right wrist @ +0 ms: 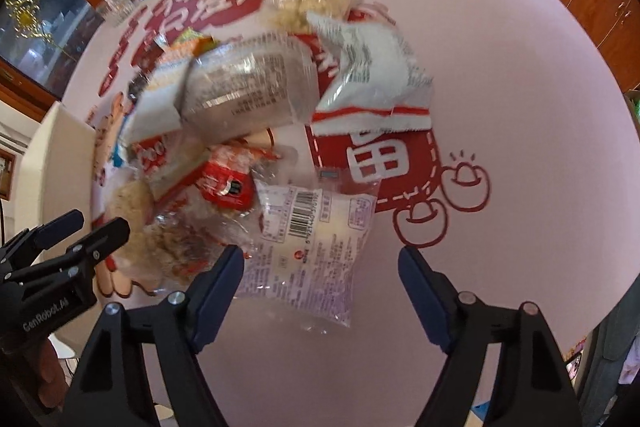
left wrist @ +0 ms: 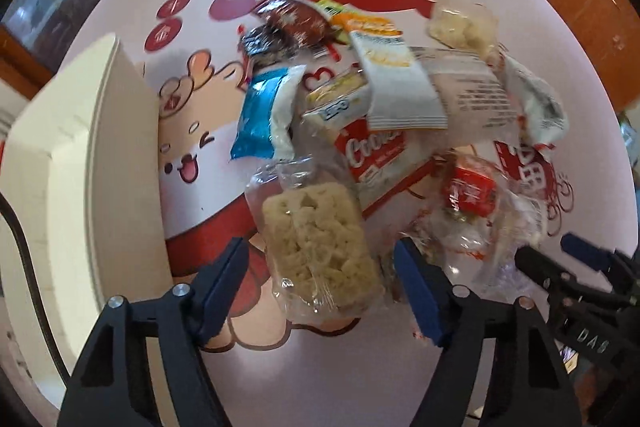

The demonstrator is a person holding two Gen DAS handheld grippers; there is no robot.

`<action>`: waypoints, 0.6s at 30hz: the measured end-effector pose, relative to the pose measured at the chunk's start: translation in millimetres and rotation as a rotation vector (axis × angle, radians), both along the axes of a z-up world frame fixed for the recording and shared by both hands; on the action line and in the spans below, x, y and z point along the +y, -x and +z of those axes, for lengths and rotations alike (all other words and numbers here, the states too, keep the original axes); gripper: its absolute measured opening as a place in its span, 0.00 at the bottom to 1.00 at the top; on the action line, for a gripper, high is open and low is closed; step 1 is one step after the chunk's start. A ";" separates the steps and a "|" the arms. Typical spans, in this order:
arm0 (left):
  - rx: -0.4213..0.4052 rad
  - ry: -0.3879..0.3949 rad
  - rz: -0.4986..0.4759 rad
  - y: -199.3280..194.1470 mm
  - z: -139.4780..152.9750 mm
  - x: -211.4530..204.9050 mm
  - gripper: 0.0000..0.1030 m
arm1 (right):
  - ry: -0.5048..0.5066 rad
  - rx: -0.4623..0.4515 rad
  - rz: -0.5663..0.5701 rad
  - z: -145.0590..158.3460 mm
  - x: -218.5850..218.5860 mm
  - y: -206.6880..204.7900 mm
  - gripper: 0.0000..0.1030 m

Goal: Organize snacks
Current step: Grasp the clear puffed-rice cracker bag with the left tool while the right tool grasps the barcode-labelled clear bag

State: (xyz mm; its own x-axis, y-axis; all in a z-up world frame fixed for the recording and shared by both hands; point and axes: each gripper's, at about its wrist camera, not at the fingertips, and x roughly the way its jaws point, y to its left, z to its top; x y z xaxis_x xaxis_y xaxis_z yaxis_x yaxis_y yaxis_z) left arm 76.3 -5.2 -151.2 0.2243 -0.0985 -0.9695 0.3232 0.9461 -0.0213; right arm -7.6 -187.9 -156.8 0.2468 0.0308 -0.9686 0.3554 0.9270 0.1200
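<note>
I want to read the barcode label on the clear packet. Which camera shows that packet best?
The right wrist view: the barcode packet lies label-up just ahead of the open right tool. In the left wrist view, only crumpled clear plastic shows in that area; no barcode is readable.

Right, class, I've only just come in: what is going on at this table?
A person with a gripper in each hand is sorting a heap of snack packets on a pink printed table. The left gripper is open, its fingers either side of a clear-wrapped noodle cake, not yet closed. The right gripper is open too, over a barcoded clear packet. A cream box stands beside the pile.
</note>
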 end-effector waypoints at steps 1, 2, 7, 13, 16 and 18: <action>-0.004 -0.003 0.015 -1.1 -2.9 1.0 0.71 | 0.002 0.013 0.006 -4.4 1.0 -1.0 0.75; -0.007 -0.009 0.027 -2.3 -5.6 2.0 0.70 | -0.004 0.018 0.016 -7.7 1.9 -1.4 0.75; 0.025 -0.002 0.103 -10.7 -21.5 9.9 0.68 | -0.017 0.022 0.057 -13.3 5.3 -2.7 0.73; 0.067 -0.019 0.149 -18.3 -40.0 7.2 0.68 | -0.033 0.024 0.093 -16.9 7.7 -5.3 0.66; 0.086 -0.023 0.160 -18.7 -46.4 6.1 0.68 | -0.023 0.025 0.118 -19.5 12.5 -9.7 0.64; 0.083 -0.033 0.154 -18.6 -47.7 2.9 0.68 | -0.013 0.031 0.128 -21.9 14.8 -11.8 0.63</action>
